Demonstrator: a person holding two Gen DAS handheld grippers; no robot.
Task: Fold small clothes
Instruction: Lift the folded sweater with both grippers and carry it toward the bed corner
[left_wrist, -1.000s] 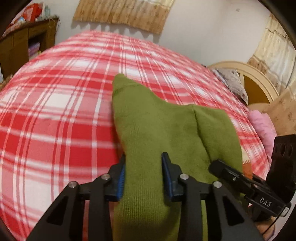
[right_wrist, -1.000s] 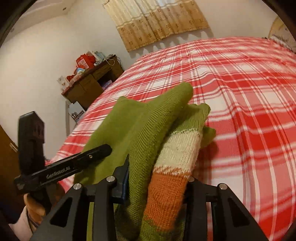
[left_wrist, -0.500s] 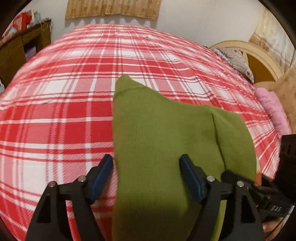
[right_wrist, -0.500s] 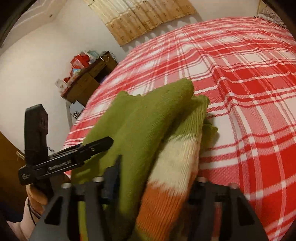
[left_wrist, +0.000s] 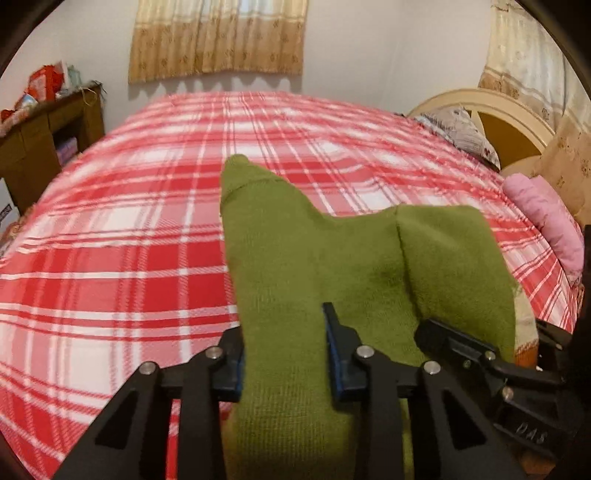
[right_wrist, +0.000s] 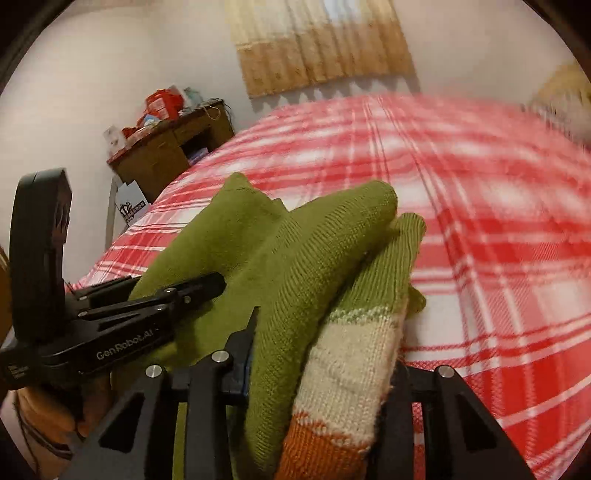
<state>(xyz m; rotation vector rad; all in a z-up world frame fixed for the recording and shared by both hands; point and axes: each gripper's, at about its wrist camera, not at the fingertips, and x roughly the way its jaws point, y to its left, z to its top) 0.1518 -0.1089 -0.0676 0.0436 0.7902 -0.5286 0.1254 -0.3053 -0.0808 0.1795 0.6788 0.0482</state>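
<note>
A green knit sweater (left_wrist: 314, 240) with a cream and orange striped part (right_wrist: 351, 358) lies bunched in folds on the bed. My left gripper (left_wrist: 286, 347) has its jaws closing, and its blue pads press a thick fold of green cloth from both sides. In the right wrist view my right gripper (right_wrist: 325, 354) also has its jaws closing, on the green fold and the striped sleeve together; its right pad is hidden behind the knit. The two grippers sit side by side at the near edge of the sweater. The right one's fingers (left_wrist: 443, 336) show beside the left.
The bed's red and white plaid cover (left_wrist: 110, 258) stretches far ahead and to both sides. A wooden desk (right_wrist: 166, 147) with clutter stands at the left wall. Pillows (left_wrist: 546, 218) and a cream headboard (left_wrist: 480, 107) are at the right. A hand (right_wrist: 44, 417) holds the left gripper.
Both grippers gripped the sweater a second ago, stood wide apart around it half a second ago, and now pinch it again. Both views have swung sideways across the bed.
</note>
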